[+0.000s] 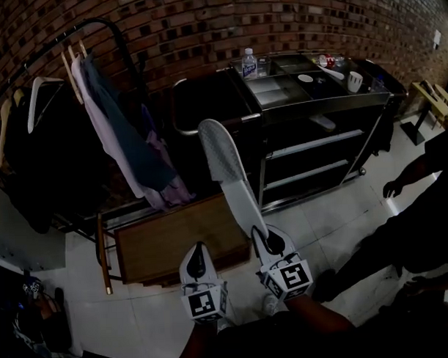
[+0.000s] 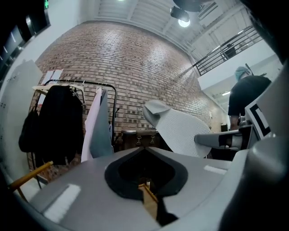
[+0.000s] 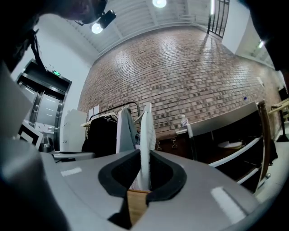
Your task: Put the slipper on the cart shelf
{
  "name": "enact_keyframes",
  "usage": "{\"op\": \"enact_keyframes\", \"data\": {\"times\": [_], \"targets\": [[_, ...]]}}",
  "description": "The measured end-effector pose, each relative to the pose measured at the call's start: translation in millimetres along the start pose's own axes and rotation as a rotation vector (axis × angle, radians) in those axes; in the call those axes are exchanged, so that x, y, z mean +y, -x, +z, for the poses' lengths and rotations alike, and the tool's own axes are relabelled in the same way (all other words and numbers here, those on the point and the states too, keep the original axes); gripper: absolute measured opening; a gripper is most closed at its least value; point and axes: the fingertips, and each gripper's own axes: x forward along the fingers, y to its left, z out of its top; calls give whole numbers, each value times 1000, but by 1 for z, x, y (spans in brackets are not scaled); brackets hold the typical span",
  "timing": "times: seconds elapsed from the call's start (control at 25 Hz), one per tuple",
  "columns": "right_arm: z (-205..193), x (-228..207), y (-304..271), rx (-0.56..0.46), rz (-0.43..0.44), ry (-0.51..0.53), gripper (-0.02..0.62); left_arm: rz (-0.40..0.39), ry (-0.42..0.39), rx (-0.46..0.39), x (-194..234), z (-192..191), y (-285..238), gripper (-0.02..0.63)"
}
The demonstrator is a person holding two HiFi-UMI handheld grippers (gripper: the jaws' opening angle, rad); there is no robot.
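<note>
A long white slipper [image 1: 231,182] sticks up and away from my right gripper [image 1: 269,243], which is shut on its near end. In the right gripper view the slipper [image 3: 145,144] stands edge-on between the jaws of the right gripper [image 3: 142,180]. The black cart [image 1: 318,138] with steel shelf rails stands ahead to the right, and a second white slipper [image 1: 322,122] lies on its upper shelf. My left gripper [image 1: 196,255] hangs beside the right one, jaws together and holding nothing. In the left gripper view the held slipper [image 2: 185,131] shows beyond the left gripper [image 2: 144,176].
A clothes rack [image 1: 97,120] with hanging garments fills the left. A low wooden bench [image 1: 167,239] sits just ahead of the grippers. A water bottle [image 1: 249,62] and a cup [image 1: 355,80] stand on the cart top. A person in dark clothes [image 1: 424,226] stands at right.
</note>
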Motion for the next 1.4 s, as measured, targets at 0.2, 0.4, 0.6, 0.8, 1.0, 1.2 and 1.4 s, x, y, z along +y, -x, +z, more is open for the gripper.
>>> {"op": "enact_keyframes", "data": {"times": [0.2,0.4,0.6,0.8,1.0,1.2,1.4], "targets": [[-3,-40,6,24,-11,-13,43,-26,7,7,-38,-2,-19,17],[-4,-74,20,49,-7,4,43,-36,8,-23,-77,5,-30,17],[-18,-110,36,89,-60,2,43,-75,12,-34,-106,3,-44,16],[-43,-141,51,149,-129,-5,43,-107,30,-20,-123,-9,-58,17],[-56,-182,54,206,-196,-14,43,-132,50,-18,-142,-25,-84,17],[-60,-216,49,248,-249,-15,43,-160,71,-35,-164,-20,-113,16],[-61,-250,29,264,-279,-31,41,-180,73,-18,-176,-27,-151,17]]}}
